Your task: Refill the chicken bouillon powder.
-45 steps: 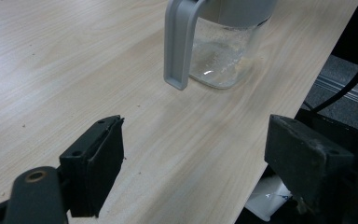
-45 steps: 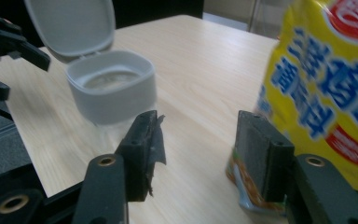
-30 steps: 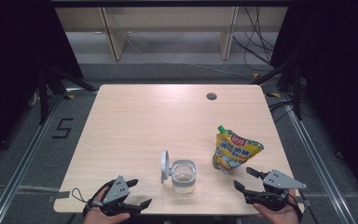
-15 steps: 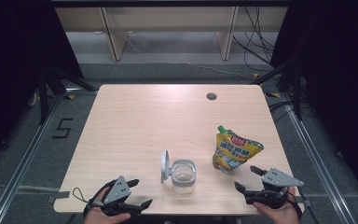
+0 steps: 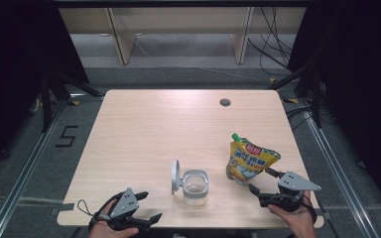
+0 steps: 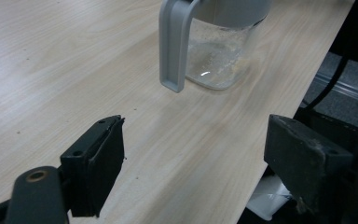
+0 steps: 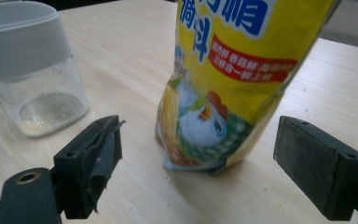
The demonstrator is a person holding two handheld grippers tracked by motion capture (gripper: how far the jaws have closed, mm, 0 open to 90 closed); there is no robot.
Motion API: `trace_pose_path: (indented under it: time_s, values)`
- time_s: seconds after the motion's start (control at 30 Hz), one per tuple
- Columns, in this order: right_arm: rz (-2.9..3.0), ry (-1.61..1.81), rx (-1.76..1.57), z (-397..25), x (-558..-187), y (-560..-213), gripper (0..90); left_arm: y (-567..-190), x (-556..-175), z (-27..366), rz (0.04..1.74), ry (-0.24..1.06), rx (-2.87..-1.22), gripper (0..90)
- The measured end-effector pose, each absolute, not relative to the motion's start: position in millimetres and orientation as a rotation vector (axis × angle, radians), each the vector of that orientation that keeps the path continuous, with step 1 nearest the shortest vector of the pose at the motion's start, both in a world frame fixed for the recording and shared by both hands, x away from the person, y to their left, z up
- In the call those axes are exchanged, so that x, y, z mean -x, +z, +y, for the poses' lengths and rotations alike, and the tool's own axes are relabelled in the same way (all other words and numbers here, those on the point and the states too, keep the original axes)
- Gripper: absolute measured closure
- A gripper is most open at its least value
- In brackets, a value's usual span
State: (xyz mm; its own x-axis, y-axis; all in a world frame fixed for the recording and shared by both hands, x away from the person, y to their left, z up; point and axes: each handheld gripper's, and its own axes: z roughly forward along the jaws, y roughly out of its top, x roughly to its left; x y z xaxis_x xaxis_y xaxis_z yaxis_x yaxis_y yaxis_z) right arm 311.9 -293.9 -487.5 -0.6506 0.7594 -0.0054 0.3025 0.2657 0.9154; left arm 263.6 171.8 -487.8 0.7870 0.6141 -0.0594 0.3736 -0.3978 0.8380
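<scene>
A yellow stand-up pouch (image 5: 250,161) with a green cap stands upright on the wooden table (image 5: 154,129), right of centre. To its left is a clear glass jar (image 5: 195,187) with a grey rim, its grey lid (image 5: 175,176) flipped open and standing up. My right gripper (image 5: 261,179) is open at the front right, just in front of the pouch (image 7: 223,84), whose base sits between and beyond the open right gripper (image 7: 207,165) jaws. My left gripper (image 5: 149,206) is open at the front edge. Past the left gripper (image 6: 200,163) are the jar (image 6: 223,51) and its lid (image 6: 175,46).
A round cable hole (image 5: 224,102) lies near the table's far right. Metal rails run along the floor on both sides, with cables at the back right. The jar (image 7: 32,74) holds a thin layer of pale grains.
My right gripper has edged forward toward the pouch. The left gripper has barely moved. Both stay open.
</scene>
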Motion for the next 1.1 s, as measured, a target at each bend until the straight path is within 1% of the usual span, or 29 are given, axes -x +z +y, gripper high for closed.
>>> trace_pose_path:
  time_s: [0.07, 0.27, 0.33, 0.43, 0.73, 0.9, 0.97, 1.0, 1.1]
  values:
    - [2.096, 1.369, -0.969, -294, -318, -489, 16.0, -487, -264, 172, 0.721, 0.334, -2.056, 19.5]
    - [2.085, 1.379, -0.959, -295, -334, -494, 16.2, -489, -262, 172, 0.742, 0.331, -2.032, 19.5]
    - [2.082, 1.385, -0.998, -292, -336, -496, 16.3, -489, -263, 174, 0.739, 0.337, -2.05, 19.5]
    - [2.084, 1.364, -0.915, -293, -346, -499, 18.8, -489, -262, 173, 0.728, 0.343, -2.058, 19.5]
    - [2.114, 1.383, -0.857, -283, -355, -504, 22.8, -490, -261, 173, 0.738, 0.334, -2.046, 19.5]
    - [2.087, 1.429, -0.9, -283, -357, -506, 27.0, -491, -261, 171, 0.738, 0.326, -2.052, 19.5]
    - [2.068, 1.475, -0.968, -284, -358, -507, 28.1, -492, -261, 171, 0.728, 0.32, -2.053, 19.5]
    - [2.029, 1.467, -0.858, -286, -366, -509, 28.7, -492, -261, 171, 0.728, 0.32, -2.053, 19.5]
    - [2.039, 1.506, -0.916, -283, -363, -509, 28.8, -492, -261, 171, 0.735, 0.316, -2.049, 19.5]
